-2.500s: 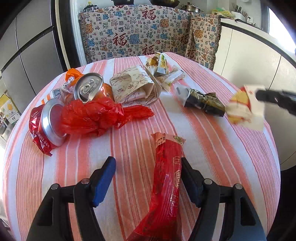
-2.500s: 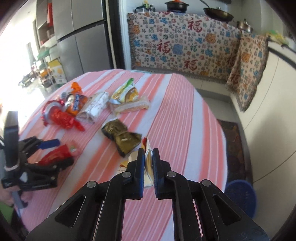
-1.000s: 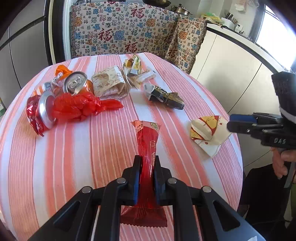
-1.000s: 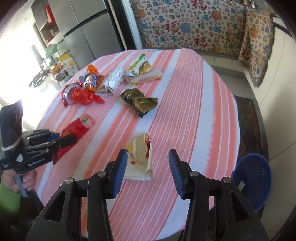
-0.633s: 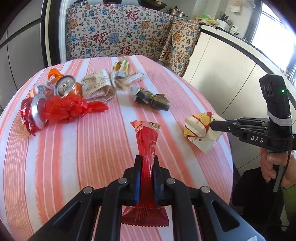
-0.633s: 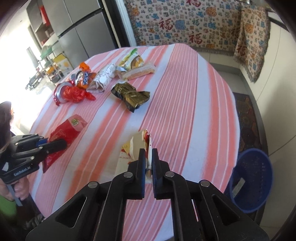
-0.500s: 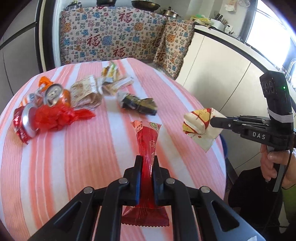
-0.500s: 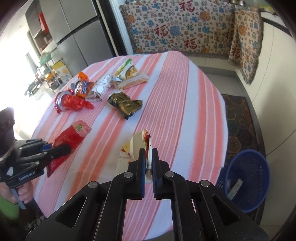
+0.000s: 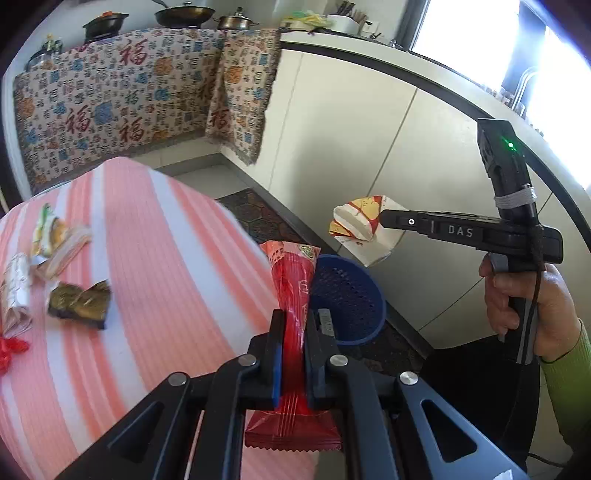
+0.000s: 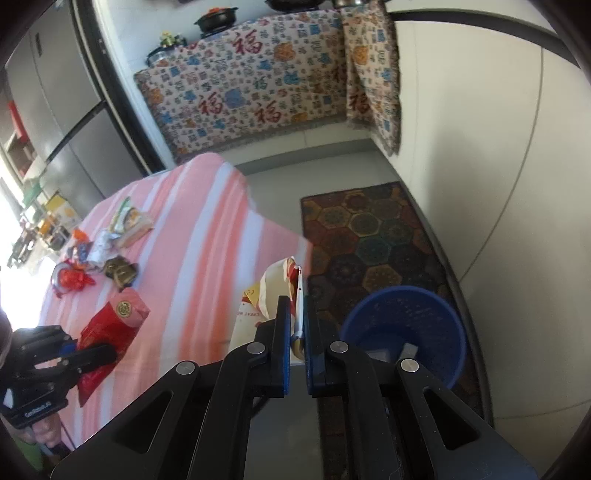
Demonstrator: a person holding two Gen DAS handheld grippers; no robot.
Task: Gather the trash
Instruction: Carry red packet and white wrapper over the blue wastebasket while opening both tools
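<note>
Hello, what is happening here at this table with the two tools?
A person is clearing trash from the striped pink tablecloth. The left gripper is shut on a long red snack wrapper, the right gripper on a crumpled white-and-red paper wrapper. Both hang near the blue plastic basket on the floor. More litter lies on the table.

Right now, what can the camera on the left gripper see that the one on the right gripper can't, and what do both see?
Only the left wrist view shows the window, the pans on the counter and the hand holding the right gripper.

Only the right wrist view shows the refrigerator and the crushed can in red plastic.

Both show the blue basket, the striped tablecloth, the red wrapper clamped in the left gripper, and the paper wrapper clamped in the right gripper.
</note>
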